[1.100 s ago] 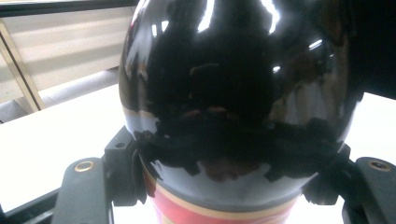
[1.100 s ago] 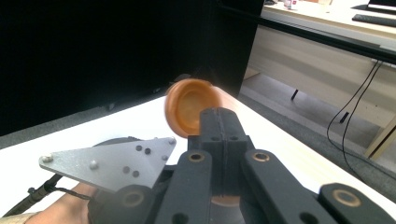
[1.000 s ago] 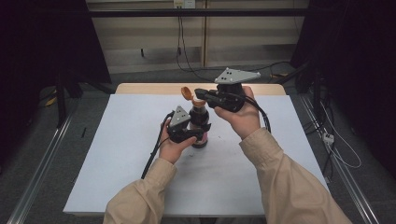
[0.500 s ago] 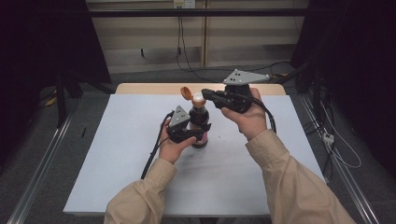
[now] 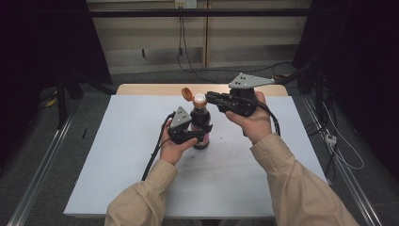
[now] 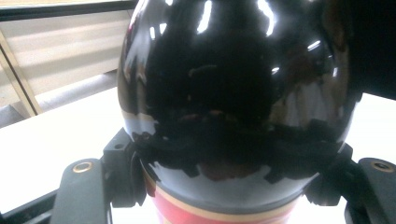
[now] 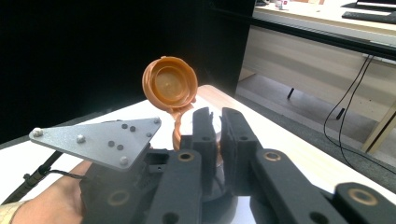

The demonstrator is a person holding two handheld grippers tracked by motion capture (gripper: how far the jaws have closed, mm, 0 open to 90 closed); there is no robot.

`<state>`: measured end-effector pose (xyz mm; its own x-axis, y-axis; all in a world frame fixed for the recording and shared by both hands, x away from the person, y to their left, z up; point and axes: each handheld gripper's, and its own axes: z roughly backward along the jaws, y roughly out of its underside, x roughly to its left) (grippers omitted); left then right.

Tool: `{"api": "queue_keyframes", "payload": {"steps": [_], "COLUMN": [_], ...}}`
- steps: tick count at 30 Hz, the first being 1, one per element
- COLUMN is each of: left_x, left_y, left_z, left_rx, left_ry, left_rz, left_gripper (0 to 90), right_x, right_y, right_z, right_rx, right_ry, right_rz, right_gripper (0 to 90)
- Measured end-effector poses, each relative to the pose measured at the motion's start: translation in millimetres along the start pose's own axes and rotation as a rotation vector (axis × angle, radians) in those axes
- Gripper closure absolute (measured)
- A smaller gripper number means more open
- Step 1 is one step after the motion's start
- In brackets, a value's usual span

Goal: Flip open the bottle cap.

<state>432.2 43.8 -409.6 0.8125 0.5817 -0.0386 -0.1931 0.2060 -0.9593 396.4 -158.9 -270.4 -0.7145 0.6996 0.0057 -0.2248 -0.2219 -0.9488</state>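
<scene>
high view: the bottle [image 5: 201,123] stands upright near the middle of the worktop [image 5: 117,155], somewhat toward its far edge, with the left tool [image 5: 200,136] clamped around its lower body. its orange flip cap [image 5: 187,92] hangs open on its hinge beside the white spout [image 5: 200,99]. the right tool [image 5: 210,97] hovers level at the spout, its jaws having just parted a little with nothing between them. the risk, as i judge it: a nudge from that tool at the top could tip the open bottle and spill dark liquid over the worktop.

left gripper view: the glossy bottle body [image 6: 233,93] looks dark all through (sauce, probably; how full i cannot tell), and the jaws press on both its sides above a red label [image 6: 219,215]. if that grip loosens, the bottle could twist.

right gripper view: the jaws stand nearly together just behind the spout [image 7: 205,116], with the cap [image 7: 169,84] showing its inner face above. a clumsy push could strain the hinge.
</scene>
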Motion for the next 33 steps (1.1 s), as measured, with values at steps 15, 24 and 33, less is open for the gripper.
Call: {"api": "queue_keyframes", "payload": {"steps": [15, 24, 33], "left_x": [0.4, 3.9, 4.2], "left_y": [-0.2, -1.6, -3.3], "left_z": [0.6, 4.5, 8.3], "left_rx": [0.002, 0.008, 0.016], "left_ry": [-0.004, 0.001, 0.009], "left_rz": [0.001, 0.022, 0.037], "left_gripper": [26.5, 20.3, 15.2], "right_x": [-1.4, -2.4, -3.5], "right_y": [5.3, 5.2, 11.1], "right_z": [2.9, 5.6, 6.0], "right_rx": [-0.006, -0.013, -0.019], "right_ry": [0.034, 0.054, 0.067], "right_rz": [0.0, -0.012, -0.029], "right_gripper": [60.1, 45.3, 32.1]}}
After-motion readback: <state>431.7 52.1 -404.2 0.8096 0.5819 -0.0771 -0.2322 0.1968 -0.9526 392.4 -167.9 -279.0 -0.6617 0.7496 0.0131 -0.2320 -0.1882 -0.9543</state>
